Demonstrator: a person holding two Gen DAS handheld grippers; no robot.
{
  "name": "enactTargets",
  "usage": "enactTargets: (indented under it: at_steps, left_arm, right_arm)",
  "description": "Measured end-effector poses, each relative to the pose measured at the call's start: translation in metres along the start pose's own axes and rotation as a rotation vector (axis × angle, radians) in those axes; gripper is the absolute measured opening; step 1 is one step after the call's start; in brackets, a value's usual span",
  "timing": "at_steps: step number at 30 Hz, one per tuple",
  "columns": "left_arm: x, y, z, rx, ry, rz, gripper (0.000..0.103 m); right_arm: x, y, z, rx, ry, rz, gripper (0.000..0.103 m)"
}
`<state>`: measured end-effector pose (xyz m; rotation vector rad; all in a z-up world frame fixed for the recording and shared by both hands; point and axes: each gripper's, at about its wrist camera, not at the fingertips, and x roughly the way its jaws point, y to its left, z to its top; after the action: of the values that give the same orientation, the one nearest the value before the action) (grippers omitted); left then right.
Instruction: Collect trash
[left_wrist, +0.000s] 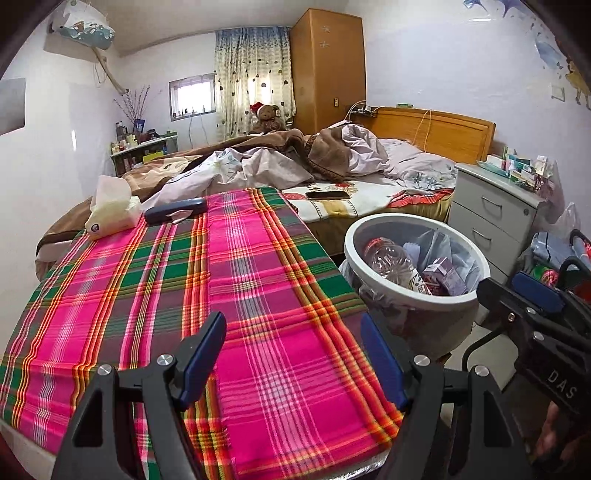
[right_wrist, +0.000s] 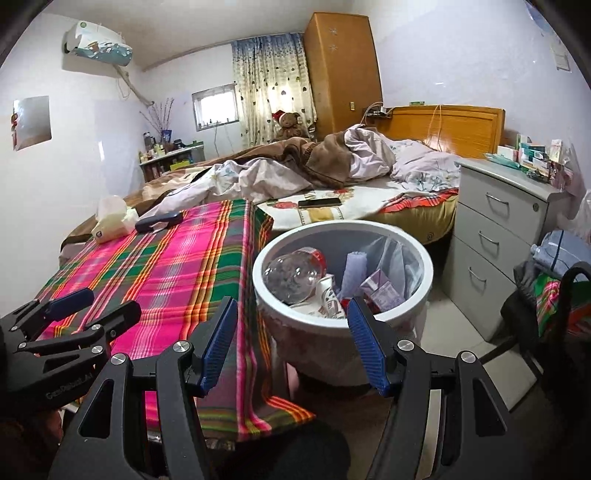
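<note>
While apart, both empty gripper (left_wrist: 293, 354) sets low.

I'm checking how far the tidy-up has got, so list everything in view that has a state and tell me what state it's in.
left gripper: open, empty
right gripper: open, empty
trash bin: upright, lined, partly filled
plastic bottle: lying in the bin
purple carton: in the bin
tissue pack: on the plaid cloth, tissue sticking out
dark case: closed, on the cloth
phone: flat on the bed, screen dark
drawers: shut
</note>
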<state>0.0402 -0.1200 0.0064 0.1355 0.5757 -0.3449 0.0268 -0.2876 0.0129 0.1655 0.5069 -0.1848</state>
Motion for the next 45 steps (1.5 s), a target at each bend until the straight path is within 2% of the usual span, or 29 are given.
enactTargets:
  at_steps: [45]
  left_arm:
    - [-0.015, 0.003, -0.003, -0.016, -0.019, -0.011, 0.077]
  right_arm:
    - [-0.007, 0.01, -0.008, 0.013, -0.002, 0.002, 0.063]
